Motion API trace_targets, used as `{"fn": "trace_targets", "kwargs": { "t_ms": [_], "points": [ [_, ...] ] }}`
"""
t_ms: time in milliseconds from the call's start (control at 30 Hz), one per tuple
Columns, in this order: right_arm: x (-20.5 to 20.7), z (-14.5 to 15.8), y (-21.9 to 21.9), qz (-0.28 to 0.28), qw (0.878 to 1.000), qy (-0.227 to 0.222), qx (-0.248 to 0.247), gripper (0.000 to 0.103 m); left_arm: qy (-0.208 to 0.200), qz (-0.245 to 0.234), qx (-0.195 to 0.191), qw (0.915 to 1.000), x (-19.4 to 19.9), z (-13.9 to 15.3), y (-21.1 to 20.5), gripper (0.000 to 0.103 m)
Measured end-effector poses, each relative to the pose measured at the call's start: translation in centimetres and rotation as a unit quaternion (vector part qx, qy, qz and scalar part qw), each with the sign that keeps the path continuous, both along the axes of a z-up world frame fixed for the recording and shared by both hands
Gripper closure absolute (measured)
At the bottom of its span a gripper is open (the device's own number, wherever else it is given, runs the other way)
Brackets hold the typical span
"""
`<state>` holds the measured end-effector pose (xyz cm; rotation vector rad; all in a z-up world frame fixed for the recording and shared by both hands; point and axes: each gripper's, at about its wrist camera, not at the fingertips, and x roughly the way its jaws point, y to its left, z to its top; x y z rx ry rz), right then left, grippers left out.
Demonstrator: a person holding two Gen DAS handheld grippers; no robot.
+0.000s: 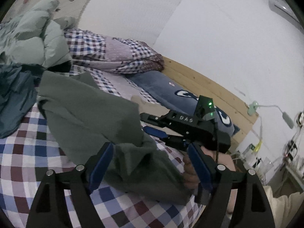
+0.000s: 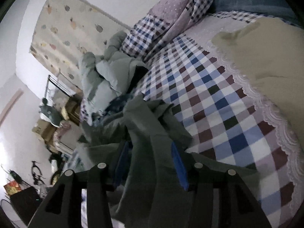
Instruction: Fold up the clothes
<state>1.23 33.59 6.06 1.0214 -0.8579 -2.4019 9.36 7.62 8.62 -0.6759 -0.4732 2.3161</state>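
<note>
The grey-green garment [image 1: 91, 114] lies rumpled on the checked bedsheet [image 1: 24, 152] — one end bunched between the left gripper [image 1: 150, 167], whose blue pads stand spread wide. The right gripper [image 2: 152, 163] (jaws partly apart) has cloth draped between them; whether it grips, I cannot tell.

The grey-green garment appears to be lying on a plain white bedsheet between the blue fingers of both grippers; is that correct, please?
Not quite: the bedsheet is checked in blue, maroon and white, not plain white, as the right wrist view shows. The grey-green garment does lie on it between both grippers' blue fingers.
</note>
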Motion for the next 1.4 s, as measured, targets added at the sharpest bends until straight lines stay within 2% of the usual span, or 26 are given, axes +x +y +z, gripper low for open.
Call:
{"fn": "trace_targets", "kwargs": {
  "t_ms": [200,233,333,433,567,667,733,867,933,1033,1133,1300,1333,1400],
  "points": [
    [-1.2,-1.3,-1.4,0.003,0.999,-0.023,0.026,0.054,-0.005,0.014,0.02,0.9997,-0.7,-0.1,-2.1,0.019],
    [-1.3,-1.4,-1.6,0.005,0.999,-0.022,0.026,0.059,-0.007,0.017,0.023,0.9996,-0.8,-0.1,-2.4,0.019],
    [-1.1,-0.8,-2.7,0.021,0.999,-0.003,0.046,0.095,-0.011,0.025,0.031,0.9991,-1.2,-0.1,-3.1,0.019],
    [-0.3,0.4,-3.9,0.029,0.997,0.03,0.072,0.097,-0.014,0.029,0.047,0.9984,-1.6,0.1,-4.1,0.019],
    [1.9,3.8,-5.2,0.037,0.99,0.108,0.088,0.098,-0.015,0.037,0.078,0.9962,-1.9,0.5,-5.8,0.019],
    [3.7,6.2,-6.3,0.057,0.982,0.163,0.076,0.098,-0.018,0.044,0.098,0.9941,-2.4,1.0,-7.2,0.019],
    [5.0,7.6,-7.3,0.081,0.975,0.196,0.062,0.098,-0.014,0.042,0.097,0.9943,-2.7,1.5,-7.9,0.019],
    [7.5,9.2,-10.0,0.175,0.953,0.243,0.045,0.098,0.003,0.004,0.111,0.9938,-2.6,2.7,-9.0,0.019],
    [8.9,9.2,-11.9,0.244,0.934,0.257,0.049,0.098,0.007,-0.027,0.12,0.9924,-2.6,3.1,-9.1,0.019],
    [11.1,8.4,-14.8,0.333,0.904,0.256,0.079,0.098,0.0,-0.054,0.105,0.993,-2.8,3.3,-8.7,0.018],
    [12.5,6.9,-16.8,0.385,0.884,0.24,0.116,0.098,-0.011,-0.041,0.068,0.9968,-3.3,2.8,-8.1,0.018],
    [13.9,5.1,-18.0,0.451,0.853,0.215,0.148,0.098,-0.053,-0.015,0.023,0.9982,-4.7,1.1,-7.7,0.018],
    [14.1,4.9,-18.1,0.462,0.848,0.211,0.151,0.098,-0.059,-0.012,0.018,0.998,-4.9,0.9,-7.7,0.018],
    [13.7,4.5,-17.9,0.468,0.845,0.205,0.158,0.096,-0.069,0.001,0.003,0.9976,-5.2,0.5,-7.6,0.018]
  ]
}}
